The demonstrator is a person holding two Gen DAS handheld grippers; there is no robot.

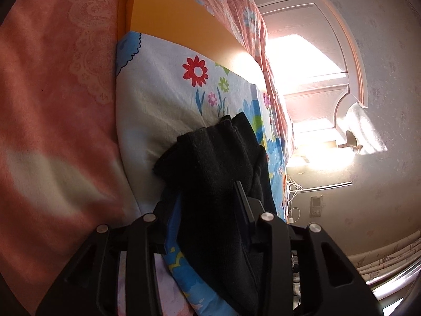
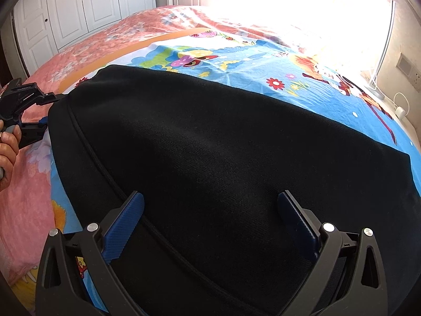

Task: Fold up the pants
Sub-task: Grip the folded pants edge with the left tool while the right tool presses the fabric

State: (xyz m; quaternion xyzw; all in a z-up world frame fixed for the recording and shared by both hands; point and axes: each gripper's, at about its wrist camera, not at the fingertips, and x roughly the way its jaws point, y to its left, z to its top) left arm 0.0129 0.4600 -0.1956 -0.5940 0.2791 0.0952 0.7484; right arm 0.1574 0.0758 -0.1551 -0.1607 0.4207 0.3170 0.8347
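Note:
Black pants (image 2: 210, 144) lie spread across a blue flowered sheet (image 2: 263, 60) on the bed. My right gripper (image 2: 210, 205) is open, its blue-padded fingers (image 2: 126, 223) standing wide apart just above the near part of the pants. My left gripper (image 1: 208, 197) is shut on a bunched end of the pants (image 1: 210, 163). It also shows in the right wrist view (image 2: 42, 110) at the far left end of the pants, held by a hand.
A pink patterned blanket (image 1: 52, 92) and an orange sheet (image 1: 171, 13) cover the bed around the flowered sheet. White wardrobe doors (image 2: 79, 5) stand beyond the bed. A wall socket with white cables (image 2: 400, 105) is at the right. Strong sunlight washes out the far side.

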